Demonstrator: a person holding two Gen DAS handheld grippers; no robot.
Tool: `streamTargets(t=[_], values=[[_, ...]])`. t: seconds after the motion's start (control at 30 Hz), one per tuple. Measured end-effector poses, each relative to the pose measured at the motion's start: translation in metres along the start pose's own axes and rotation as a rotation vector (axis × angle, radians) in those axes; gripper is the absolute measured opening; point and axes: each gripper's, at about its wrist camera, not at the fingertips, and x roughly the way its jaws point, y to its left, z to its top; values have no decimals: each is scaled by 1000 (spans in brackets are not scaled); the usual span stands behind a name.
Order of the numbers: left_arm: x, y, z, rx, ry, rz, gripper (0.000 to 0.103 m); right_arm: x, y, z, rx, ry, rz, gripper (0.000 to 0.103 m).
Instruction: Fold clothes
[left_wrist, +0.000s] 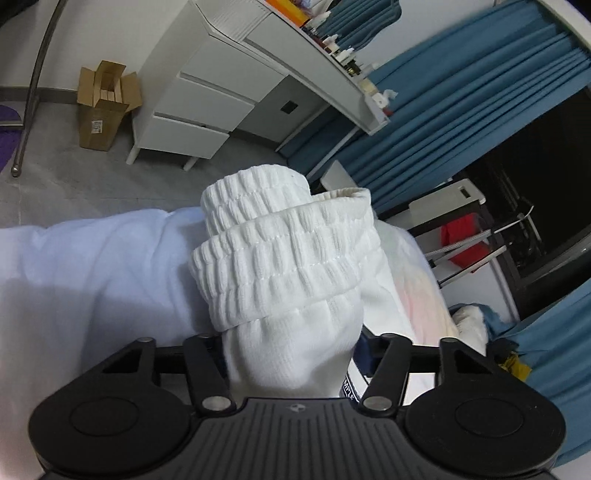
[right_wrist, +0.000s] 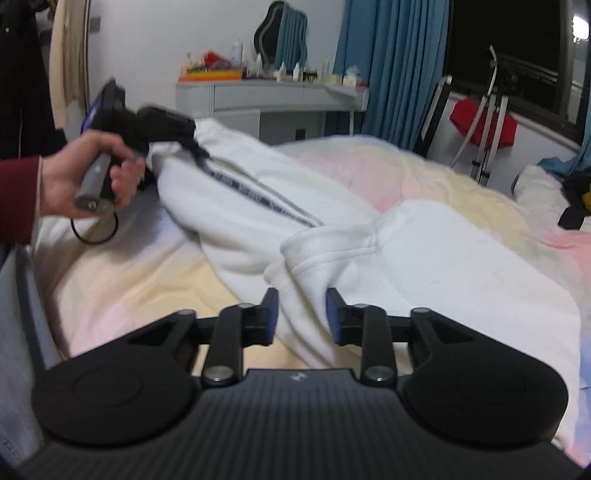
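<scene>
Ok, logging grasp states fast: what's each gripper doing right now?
Left gripper: shut on the white sweatpants, near the ribbed waistband.
Right gripper: open, jaws either side of a fold of fabric.

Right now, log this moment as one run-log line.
left gripper: shut on white sweatpants, ribbed cuffs lifted | right gripper: open, astride waist fold | surface: pastel bedspread

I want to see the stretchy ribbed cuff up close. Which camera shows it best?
The left wrist view: the ribbed cuff fills the middle, ridges sharp, above the left hand-held gripper. The right wrist view shows only that end, distant and blurred.
</scene>
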Motion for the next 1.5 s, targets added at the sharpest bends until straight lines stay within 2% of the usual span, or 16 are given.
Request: streamTargets(t=[0.13,0.3,0.37,0.5,0.6,0.7,0.8,0.83,0.93,1.03,1.1,1.2,1.33,1.4,1.5], values=[[3,-8,-2,19,-5,-10,45,13,0,-5,3,41,13,34],[-11,-13,-8,89,-39,-50,26,-7,-9,7,69,-4,39,35],[-18,-24,-11,145,-63,-61,24,-26,-15,15,103,-57,51,34],[-27,-38,-18,194,-88,-63,22,-59,-26,25,161,-161,94,32],[-34,-51,-26,245,-114,-52,20,-61,-34,21,199,-206,25,32],[-45,-68,-36,301,-137,-73,19,-35,-43,9,237,-134,-75,32],[-65,-92,-49,377,-193,-101,19,9,-51,-8,276,58,-153,33],[-71,-100,-53,403,-212,-111,19,18,-53,-12,281,91,-150,33],[-97,-140,-77,492,-268,-171,19,24,-59,-11,316,97,-140,32],[-116,-199,-106,544,-283,-259,19,2,-79,-6,416,16,-126,32],[-124,-241,-128,582,-285,-311,19,-15,-97,-9,488,-26,-160,32],[-129,-303,-177,667,-281,-373,19,-43,-131,-21,604,-78,-239,32],[-127,-362,-264,822,-254,-437,19,-76,-177,-42,780,-151,-321,34],[-117,-374,-318,928,-207,-445,20,-90,-201,-58,889,-192,-338,34],[-106,-368,-356,1035,-171,-430,20,-109,-235,-84,1065,-256,-330,34]])
